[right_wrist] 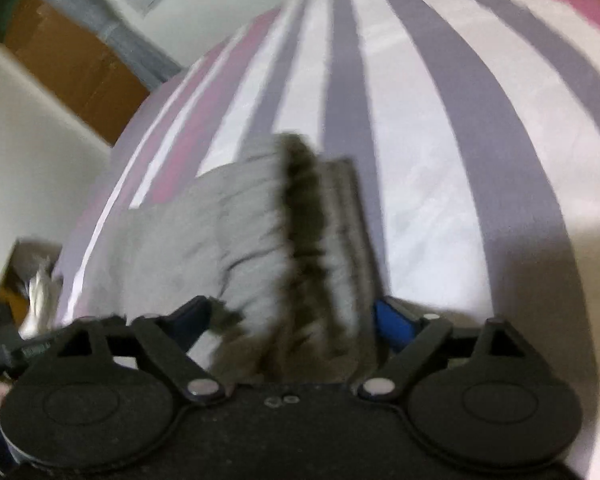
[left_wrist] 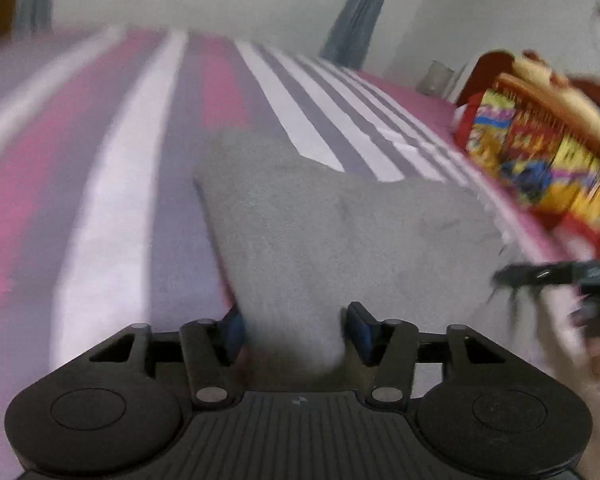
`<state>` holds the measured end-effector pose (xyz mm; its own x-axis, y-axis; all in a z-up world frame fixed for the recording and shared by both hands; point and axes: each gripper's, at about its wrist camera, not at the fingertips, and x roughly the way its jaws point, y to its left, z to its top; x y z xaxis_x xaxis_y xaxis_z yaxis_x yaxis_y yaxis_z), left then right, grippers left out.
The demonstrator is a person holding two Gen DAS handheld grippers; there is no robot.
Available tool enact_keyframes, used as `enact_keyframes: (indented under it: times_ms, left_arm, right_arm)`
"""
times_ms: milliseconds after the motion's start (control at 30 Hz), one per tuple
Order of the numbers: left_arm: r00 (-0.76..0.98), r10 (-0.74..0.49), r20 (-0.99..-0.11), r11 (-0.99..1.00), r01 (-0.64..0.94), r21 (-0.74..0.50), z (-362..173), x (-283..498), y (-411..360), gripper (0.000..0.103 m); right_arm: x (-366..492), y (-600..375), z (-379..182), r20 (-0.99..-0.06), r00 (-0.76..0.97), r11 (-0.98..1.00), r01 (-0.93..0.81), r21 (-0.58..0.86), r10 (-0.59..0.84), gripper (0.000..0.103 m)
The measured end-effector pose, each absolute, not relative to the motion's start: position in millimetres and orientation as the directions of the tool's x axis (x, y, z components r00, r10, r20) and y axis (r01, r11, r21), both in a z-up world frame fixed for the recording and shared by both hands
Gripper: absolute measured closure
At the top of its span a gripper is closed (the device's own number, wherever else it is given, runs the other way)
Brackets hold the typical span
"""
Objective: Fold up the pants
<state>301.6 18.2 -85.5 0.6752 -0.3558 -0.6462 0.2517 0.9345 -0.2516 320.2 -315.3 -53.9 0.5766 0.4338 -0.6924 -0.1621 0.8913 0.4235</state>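
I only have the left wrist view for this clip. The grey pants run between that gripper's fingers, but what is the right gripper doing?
Observer: The right gripper has bunched grey pants between its fingers.
Operator: Which part of the garment?
Observer: A gathered edge with a dark opening; it looks like the waistband, though blur prevents certainty.
Operator: What lies beyond it?
Observer: The striped bedsheet, then a brown cardboard box against the wall.
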Motion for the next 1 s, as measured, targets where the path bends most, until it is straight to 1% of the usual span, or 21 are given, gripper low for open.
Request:
enact_keyframes:
  times_ms: [67,100,167,200,267,333,400,500,567,667,767,833,933,1000]
  left_arm:
    - [0.756,-0.269,-0.596,0.963,0.196,-0.185,-76.7,261.2,16.1,0.034]
    - [0.799,-0.218,-0.561,0.976,0.170,-0.138,-72.6,233.2,13.8,0.028]
    - [0.851,-0.154,-0.501,0.988,0.130,-0.084,-66.5,188.6,11.3,0.023]
    - [0.870,-0.124,-0.477,0.992,0.105,-0.067,-62.3,165.7,16.8,0.022]
    - [0.888,-0.070,-0.454,0.997,0.053,-0.049,-56.8,129.7,21.5,0.020]
    - [0.906,-0.037,-0.421,0.999,0.031,-0.022,-53.3,91.5,23.0,0.009]
    - [0.928,0.004,-0.372,1.000,0.005,0.022,-48.8,60.3,19.3,0.002]
    - [0.946,0.021,-0.324,0.998,-0.003,0.056,-40.5,21.9,14.2,0.002]
    - [0.945,0.006,-0.328,0.999,0.006,0.037,-37.6,3.9,20.2,0.001]
    - [0.943,0.018,-0.331,1.000,-0.009,0.027,-38.9,-20.2,20.1,0.001]
    - [0.943,-0.007,-0.334,0.999,-0.006,-0.036,-44.9,-36.7,24.6,0.001]
    - [0.938,-0.014,-0.345,0.998,-0.006,-0.057,-47.7,-40.5,22.9,0.001]
    - [0.947,-0.026,-0.319,1.000,0.020,-0.023,-49.1,-48.0,14.7,0.001]
    - [0.948,-0.037,-0.315,0.999,0.038,-0.003,-50.4,-51.4,11.8,0.001]
  right_arm:
    - [278.6,-306.9,-47.7,-0.661,0.654,0.927,-0.194,0.322,0.367,0.015]
    - [255.3,-302.0,-46.0,-0.640,0.689,0.939,-0.203,0.277,0.338,0.011]
    - [204.1,-292.8,-40.9,-0.559,0.783,0.962,-0.219,0.163,0.273,0.000]
    - [177.4,-286.8,-39.1,-0.507,0.823,0.967,-0.227,0.117,0.254,0.000]
    - [133.8,-279.7,-39.3,-0.433,0.872,0.973,-0.216,0.079,0.229,0.000]
    - [93.9,-278.7,-37.4,-0.369,0.905,0.978,-0.204,0.054,0.209,0.000]
    - [63.5,-277.3,-27.9,-0.318,0.930,0.981,-0.192,0.016,0.187,0.000]
    - [24.6,-281.4,-17.0,-0.278,0.944,0.984,-0.178,0.015,0.175,0.000]
    - [5.7,-282.7,-15.7,-0.284,0.946,0.987,-0.159,0.015,0.157,0.000]
    - [-5.4,-291.9,-11.1,-0.304,0.944,0.992,-0.124,0.035,0.129,0.000]
    - [-28.1,-291.2,-11.2,-0.287,0.953,0.995,-0.092,0.024,0.095,0.000]
    - [-36.5,-288.4,-15.1,-0.282,0.953,0.994,-0.104,0.026,0.107,0.000]
    - [-35.3,-278.8,-19.1,-0.264,0.960,0.995,-0.102,-0.018,0.094,0.000]
    - [-33.3,-275.9,-19.6,-0.261,0.961,0.995,-0.101,-0.021,0.092,0.000]
